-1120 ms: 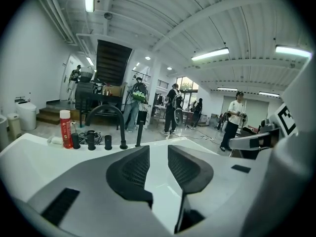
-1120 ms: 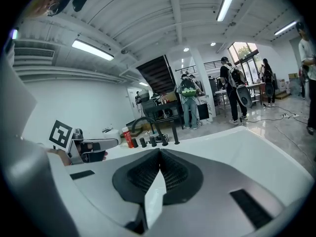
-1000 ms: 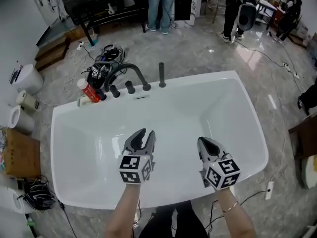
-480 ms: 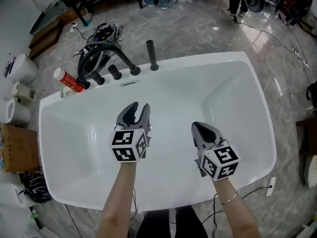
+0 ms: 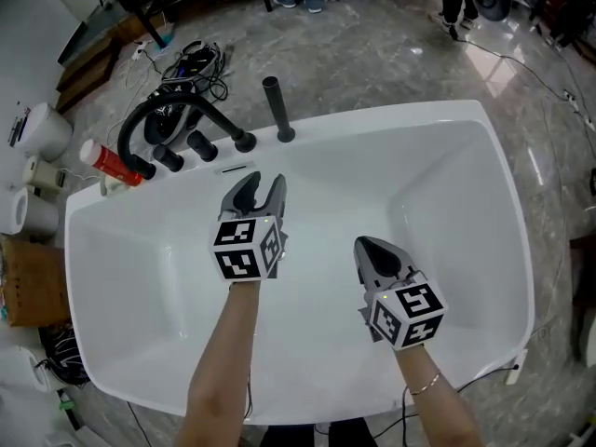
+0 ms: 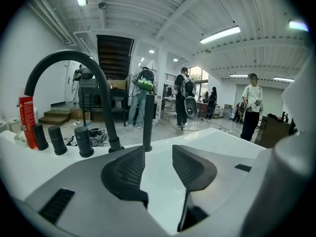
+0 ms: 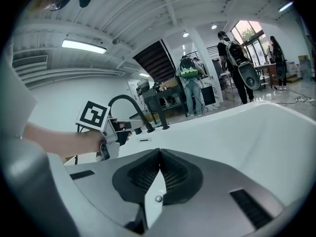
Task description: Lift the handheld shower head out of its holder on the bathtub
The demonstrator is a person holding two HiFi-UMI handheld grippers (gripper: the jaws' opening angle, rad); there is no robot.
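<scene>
Both have come forward over the bathtub [image 5: 400, 117]: the left claw [image 5: 262, 183], just opening and empty, and the right claw [image 5: 366, 244], shut. The shower head [image 5: 273, 101] stands in its holder [image 5: 286, 136] ahead. A crooked grab could knock it.

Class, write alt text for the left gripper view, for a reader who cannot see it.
The left claw, jaws just opening wider with nothing between them, faces the black handheld shower head standing upright on the white bathtub rim. Left of it are a curved black faucet, three knobs and a red bottle; people stand beyond.
</scene>
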